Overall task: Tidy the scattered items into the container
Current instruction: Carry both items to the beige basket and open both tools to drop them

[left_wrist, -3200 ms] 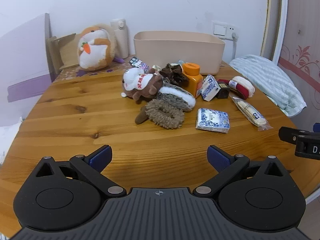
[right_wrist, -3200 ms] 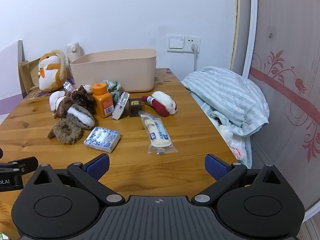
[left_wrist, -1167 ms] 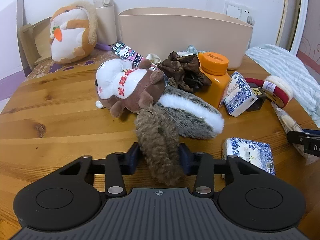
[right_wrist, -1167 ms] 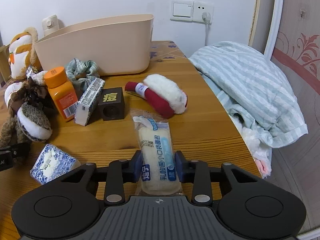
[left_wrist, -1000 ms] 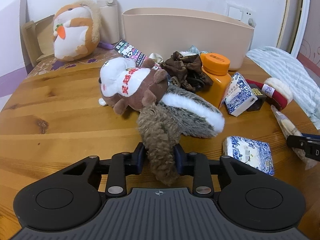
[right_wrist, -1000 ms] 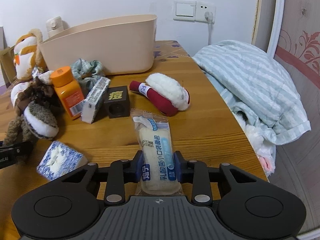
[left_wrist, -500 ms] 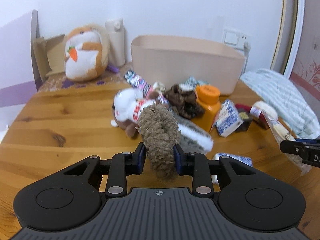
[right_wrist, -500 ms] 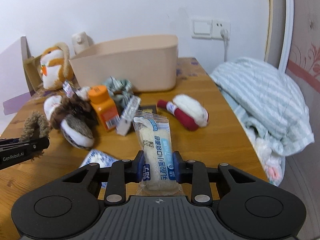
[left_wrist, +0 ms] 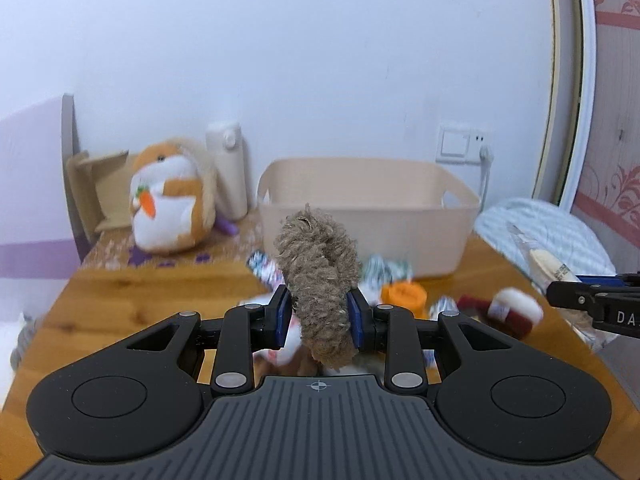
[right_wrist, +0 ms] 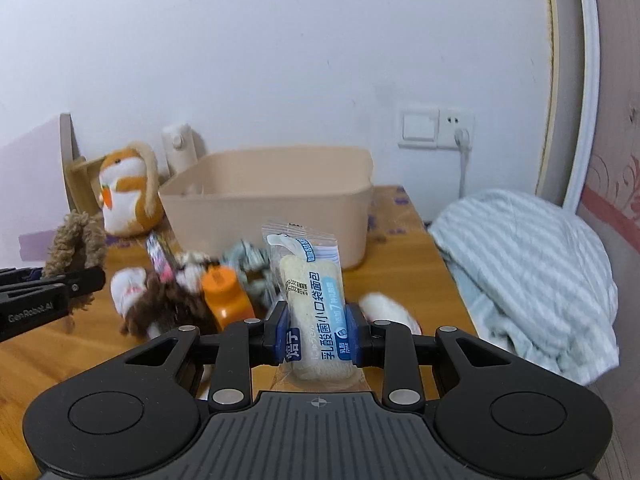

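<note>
My left gripper [left_wrist: 319, 317] is shut on a fuzzy brown scrunchie [left_wrist: 318, 276], held up above the wooden table [left_wrist: 132, 300]. My right gripper [right_wrist: 316, 334] is shut on a clear-wrapped bread packet [right_wrist: 312, 300], also lifted off the table. The beige plastic container [left_wrist: 368, 208] stands open at the back of the table, ahead of both grippers; it also shows as the beige container [right_wrist: 272, 196] in the right wrist view. The scrunchie [right_wrist: 74, 240] and left gripper show at the left edge there. Left on the table are an orange bottle [right_wrist: 226, 296], a brown-and-white plush [right_wrist: 156, 300] and a red-and-white roll [left_wrist: 508, 312].
An orange-and-white hamster plush [left_wrist: 172, 204], a cream flask [left_wrist: 228, 172] and an open cardboard box [left_wrist: 100, 192] stand at the back left. A striped blue-white blanket [right_wrist: 532, 264] lies off the table's right edge. A wall socket with a plug [right_wrist: 456, 128] sits behind the container.
Both grippers have risen from the table, carrying the scrunchie and the bread packet up. The views have tilted up, so the container's opening and more wall show.
</note>
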The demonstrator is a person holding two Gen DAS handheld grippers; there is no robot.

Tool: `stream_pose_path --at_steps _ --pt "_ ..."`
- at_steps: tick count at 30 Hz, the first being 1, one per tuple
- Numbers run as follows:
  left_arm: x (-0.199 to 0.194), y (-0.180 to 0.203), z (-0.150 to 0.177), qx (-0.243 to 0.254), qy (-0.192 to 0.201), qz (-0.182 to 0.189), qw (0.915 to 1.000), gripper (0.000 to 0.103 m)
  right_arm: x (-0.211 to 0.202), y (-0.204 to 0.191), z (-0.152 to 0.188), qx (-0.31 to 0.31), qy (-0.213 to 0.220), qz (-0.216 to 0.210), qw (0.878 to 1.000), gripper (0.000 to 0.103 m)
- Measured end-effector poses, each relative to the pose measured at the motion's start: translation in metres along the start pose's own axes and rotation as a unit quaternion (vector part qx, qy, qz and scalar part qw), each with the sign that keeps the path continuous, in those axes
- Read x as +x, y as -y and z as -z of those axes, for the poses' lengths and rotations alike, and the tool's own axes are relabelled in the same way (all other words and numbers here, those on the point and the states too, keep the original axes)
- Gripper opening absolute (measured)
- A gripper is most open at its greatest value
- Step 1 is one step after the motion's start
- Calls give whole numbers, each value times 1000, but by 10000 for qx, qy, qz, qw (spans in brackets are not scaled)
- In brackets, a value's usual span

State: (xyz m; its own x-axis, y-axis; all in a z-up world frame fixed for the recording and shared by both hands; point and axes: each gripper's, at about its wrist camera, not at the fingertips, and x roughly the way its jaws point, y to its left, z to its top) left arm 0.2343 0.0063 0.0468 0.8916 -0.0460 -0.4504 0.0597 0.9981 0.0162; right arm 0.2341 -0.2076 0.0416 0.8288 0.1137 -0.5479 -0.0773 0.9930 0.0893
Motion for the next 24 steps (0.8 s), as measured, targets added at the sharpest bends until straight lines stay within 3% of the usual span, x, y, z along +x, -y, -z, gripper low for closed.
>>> stream_pose_path --at_steps 9,24 --pt "29 12 -40 248 330 -189 9990 30 16 -9 -43 0 269 -66 9996 27" --pt "106 0 -80 -16 243 -268 9993 30 84 5 -88 7 170 137 9998 27"
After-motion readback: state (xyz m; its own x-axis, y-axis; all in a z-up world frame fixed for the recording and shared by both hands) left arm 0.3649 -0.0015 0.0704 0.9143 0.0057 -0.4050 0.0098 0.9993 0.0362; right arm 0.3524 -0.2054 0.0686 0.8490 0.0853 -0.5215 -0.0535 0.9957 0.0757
